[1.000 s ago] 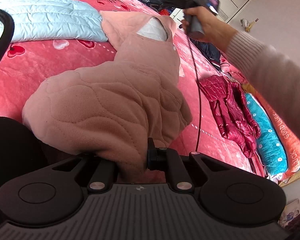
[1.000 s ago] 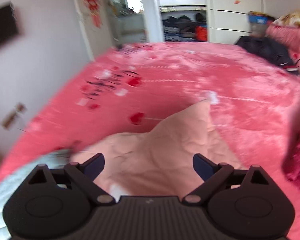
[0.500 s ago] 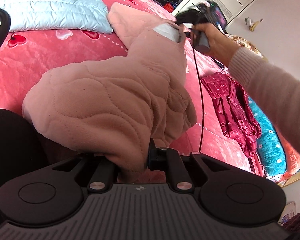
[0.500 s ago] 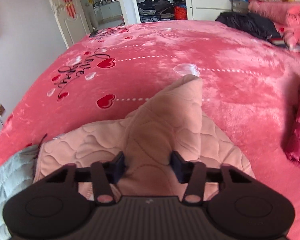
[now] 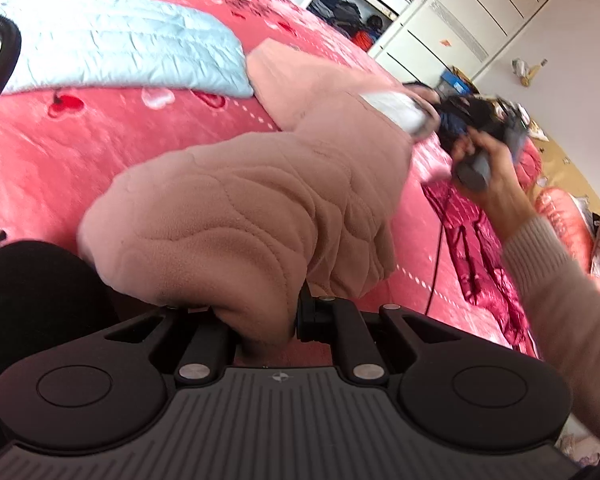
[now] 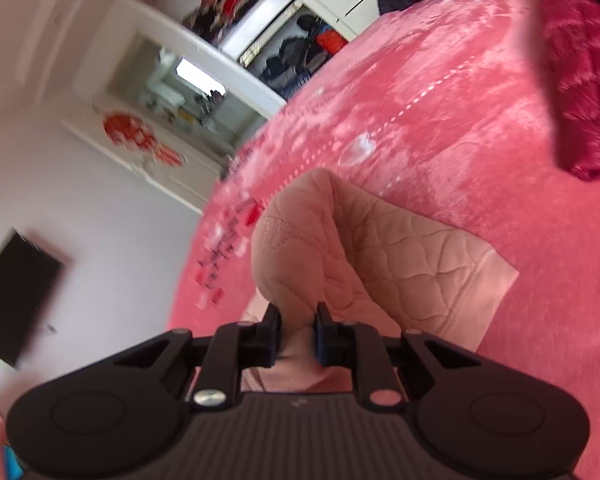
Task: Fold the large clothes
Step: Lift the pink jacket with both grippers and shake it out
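1. Left wrist view. My left gripper point(image 5: 266, 326), at lower centre, is clamped on a thick bunch of the pink quilted garment point(image 5: 260, 208). The cloth rises from the jaws as a puffy hump across mid-frame, and its far end reaches the right gripper point(image 5: 440, 120), blurred at right of centre above the red bedspread point(image 5: 80, 152). A light blue quilt point(image 5: 112, 44) lies at upper left and a dark red jacket point(image 5: 480, 248) at right. Risk: the bulky wad could work out of the jaws if I pull the two ends apart too hard.

2. Right wrist view. My right gripper point(image 6: 296, 338) pinches a narrow ridge of the garment at lower centre. A flat quilted panel with a smooth hem spreads to the right over the bedspread. Risk: so small a bite may slip, and the heavy blur suggests fast motion that could skew the fold.
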Demonstrator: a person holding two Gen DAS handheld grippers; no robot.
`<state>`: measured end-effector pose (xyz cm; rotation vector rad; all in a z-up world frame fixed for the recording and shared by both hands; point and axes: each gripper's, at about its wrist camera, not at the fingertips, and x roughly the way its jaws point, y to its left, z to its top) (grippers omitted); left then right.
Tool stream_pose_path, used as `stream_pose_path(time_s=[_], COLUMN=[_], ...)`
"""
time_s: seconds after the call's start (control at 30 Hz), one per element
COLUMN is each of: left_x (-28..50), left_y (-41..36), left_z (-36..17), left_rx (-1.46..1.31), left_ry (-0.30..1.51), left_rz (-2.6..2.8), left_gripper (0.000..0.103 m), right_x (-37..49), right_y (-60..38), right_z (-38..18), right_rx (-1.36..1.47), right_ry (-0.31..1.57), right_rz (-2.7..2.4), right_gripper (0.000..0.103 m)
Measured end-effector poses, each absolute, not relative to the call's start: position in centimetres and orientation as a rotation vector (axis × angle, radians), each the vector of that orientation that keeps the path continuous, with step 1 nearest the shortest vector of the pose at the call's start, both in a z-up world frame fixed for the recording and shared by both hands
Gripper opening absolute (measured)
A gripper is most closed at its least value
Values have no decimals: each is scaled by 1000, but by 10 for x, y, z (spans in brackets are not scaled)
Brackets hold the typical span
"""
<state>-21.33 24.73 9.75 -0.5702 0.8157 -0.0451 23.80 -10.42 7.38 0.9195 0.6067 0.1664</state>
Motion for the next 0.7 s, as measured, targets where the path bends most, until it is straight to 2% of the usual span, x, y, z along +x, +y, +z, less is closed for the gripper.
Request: stream_pose_path(time_s=[0.37, 0.7], left_x=[-228, -244], left_y=[258, 254], left_z=[144, 232], left_rx=[-537, -434], left_ry=[593, 220], left_rz=[95, 78], left_gripper=[10, 10], right_x=[135, 36], right_y=[-176, -209], right_z=[101, 155], right_rx=[1197, 1235], right_ry=[366, 191], right_rz=[255, 345], right_gripper=[14, 14])
